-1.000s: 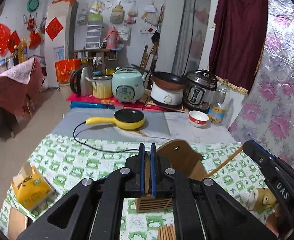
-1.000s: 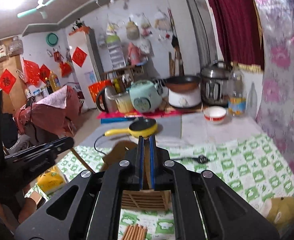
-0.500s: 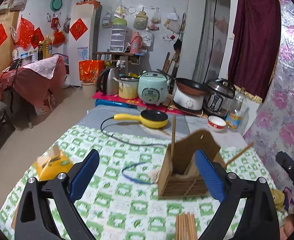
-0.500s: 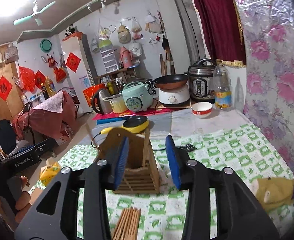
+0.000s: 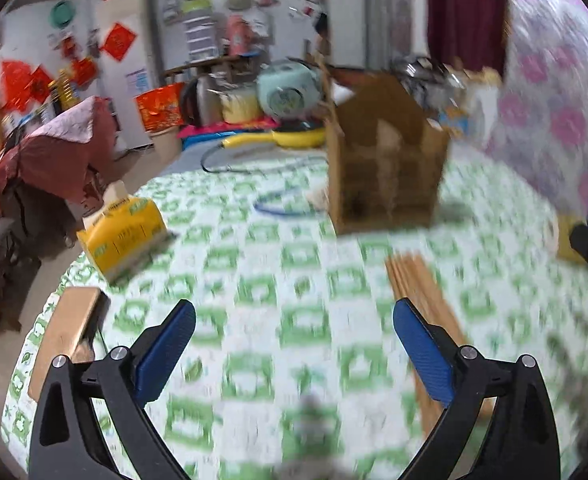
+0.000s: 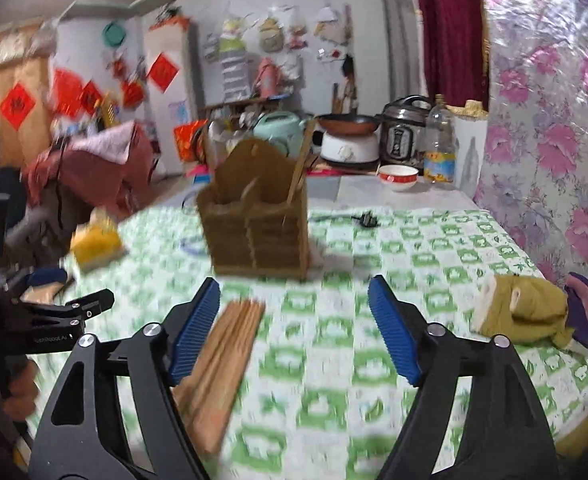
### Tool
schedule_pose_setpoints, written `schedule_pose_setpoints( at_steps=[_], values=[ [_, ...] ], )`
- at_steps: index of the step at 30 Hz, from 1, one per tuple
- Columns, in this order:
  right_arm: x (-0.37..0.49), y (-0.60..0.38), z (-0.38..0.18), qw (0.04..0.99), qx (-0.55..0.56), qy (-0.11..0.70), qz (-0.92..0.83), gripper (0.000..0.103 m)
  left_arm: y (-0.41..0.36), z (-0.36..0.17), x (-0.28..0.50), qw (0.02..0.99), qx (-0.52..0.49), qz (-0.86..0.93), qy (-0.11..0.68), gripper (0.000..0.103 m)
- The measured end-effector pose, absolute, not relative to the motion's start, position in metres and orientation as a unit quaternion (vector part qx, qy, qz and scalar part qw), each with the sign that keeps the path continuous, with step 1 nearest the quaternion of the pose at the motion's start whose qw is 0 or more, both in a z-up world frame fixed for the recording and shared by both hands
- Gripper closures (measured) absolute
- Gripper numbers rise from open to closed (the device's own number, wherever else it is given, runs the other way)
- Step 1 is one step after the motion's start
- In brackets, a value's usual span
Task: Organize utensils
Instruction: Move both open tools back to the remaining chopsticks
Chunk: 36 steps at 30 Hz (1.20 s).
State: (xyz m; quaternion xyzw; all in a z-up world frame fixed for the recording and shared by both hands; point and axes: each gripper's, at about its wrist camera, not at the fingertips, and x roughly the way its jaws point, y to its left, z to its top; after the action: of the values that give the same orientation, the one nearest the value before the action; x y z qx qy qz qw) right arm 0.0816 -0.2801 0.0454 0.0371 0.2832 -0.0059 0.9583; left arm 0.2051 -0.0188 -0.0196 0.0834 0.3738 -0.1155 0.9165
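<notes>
Green-and-white checked tablecloth (image 5: pixel 270 240) across the whole table, cluttered kitchen room behind, all smeared by motion blur in the left wrist view. Left gripper (image 5: pixel 294 344) released, blue pads spread wide over bare cloth, jaws just opened further, nothing between them. Bundle of wooden chopsticks (image 5: pixel 418 288) flat on the cloth, running under the right-hand finger. Wooden utensil holder (image 5: pixel 382 168) upright farther back, well apart from the pads. Yellow tissue pack (image 5: pixel 122 236) to the left near the table edge, tan flat slab (image 5: pixel 66 332) at the near left corner, blue loop (image 5: pixel 278 208) on the cloth just left of the holder. Tip of the other gripper at the far right edge.

Same checked cloth in the right wrist view, sharper toward the back. Right gripper (image 6: pixel 294 332) released too, jaws just widened, only cloth in the gap. Chopstick bundle (image 6: pixel 222 356) lying just beside and partly under the left-hand finger, not clamped. Utensil holder (image 6: pixel 258 220) standing beyond the pads, one chopstick (image 6: pixel 300 168) upright in its right compartment. Olive plush toy (image 6: pixel 522 308) on the right, red-rimmed bowl (image 6: pixel 398 176) and pressure cooker (image 6: pixel 406 132) at the back. Left gripper's black body (image 6: pixel 54 320) at the left edge, state not readable from there.
</notes>
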Motion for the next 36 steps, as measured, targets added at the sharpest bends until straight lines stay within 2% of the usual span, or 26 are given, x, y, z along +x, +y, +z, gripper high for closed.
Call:
schedule_pose_setpoints(
  at_steps=[4,9,24,33,36],
  values=[
    [0.067,-0.269,0.024,0.952,0.006,0.305,0.012,0.022,-0.022,-0.045,0.178,0.898,0.131,-0.156,0.389,0.006],
    [0.062,-0.271,0.004,0.941,0.010,0.339,0.023,0.020,-0.024,-0.065,0.159,0.870,0.145,-0.219,0.418,0.006],
    [0.075,-0.306,-0.021,0.902,0.146,0.401,0.070,0.014,-0.062,-0.088,0.150,0.815,0.229,-0.300,0.441,0.006],
    [0.078,-0.302,-0.022,0.899,0.137,0.409,0.075,0.014,-0.068,-0.091,0.189,0.821,0.208,-0.276,0.455,0.006],
    [0.078,-0.303,-0.023,0.897,0.140,0.412,0.075,0.014,-0.066,-0.084,0.179,0.824,0.207,-0.301,0.433,0.006]
  ],
)
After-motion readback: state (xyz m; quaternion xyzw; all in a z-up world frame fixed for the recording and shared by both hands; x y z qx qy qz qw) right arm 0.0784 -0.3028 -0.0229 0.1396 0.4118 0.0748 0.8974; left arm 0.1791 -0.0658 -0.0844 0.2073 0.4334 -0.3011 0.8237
